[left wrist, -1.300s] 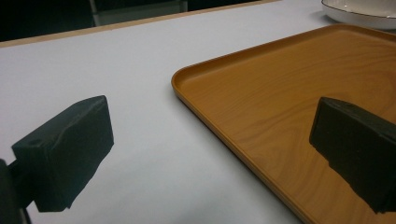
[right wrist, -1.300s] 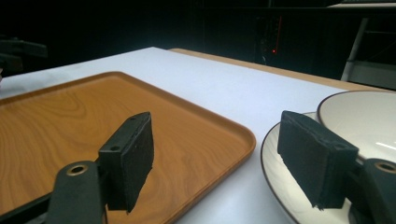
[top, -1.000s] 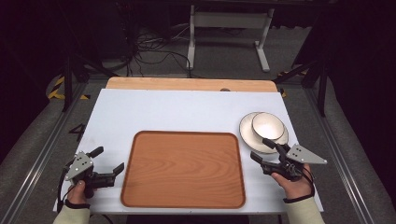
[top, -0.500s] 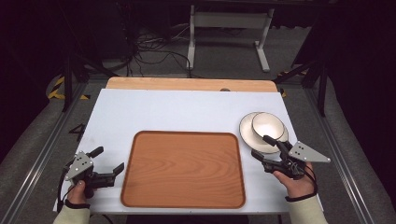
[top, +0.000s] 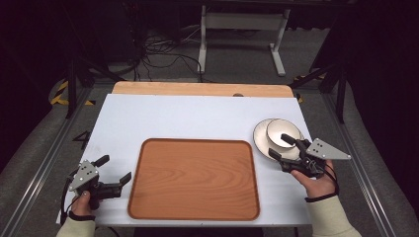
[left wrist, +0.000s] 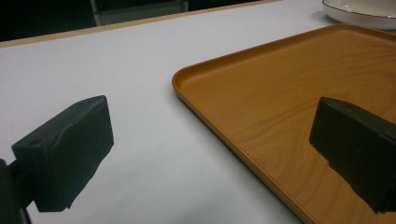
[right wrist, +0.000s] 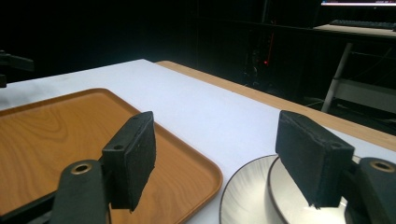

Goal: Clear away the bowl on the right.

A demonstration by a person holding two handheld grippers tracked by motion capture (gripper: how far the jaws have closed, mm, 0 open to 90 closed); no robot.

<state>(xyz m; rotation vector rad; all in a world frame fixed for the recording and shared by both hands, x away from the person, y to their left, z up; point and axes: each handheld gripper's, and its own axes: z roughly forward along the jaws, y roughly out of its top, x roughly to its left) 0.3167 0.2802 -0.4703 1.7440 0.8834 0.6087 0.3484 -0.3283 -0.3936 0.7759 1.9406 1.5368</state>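
Tray point(top: 193, 178) bare mid-table; bowl point(top: 284, 133) on plate point(top: 262, 138) beside right gripper point(top: 285, 146); both grippers' fingers open.

Tray point(top: 193, 178), plate point(top: 263, 133) w/ bowl point(top: 282, 132)

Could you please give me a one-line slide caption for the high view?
Two hand-held grippers, left and right, both open, flank an empty wooden tray; the right one is at a bowl on a plate.
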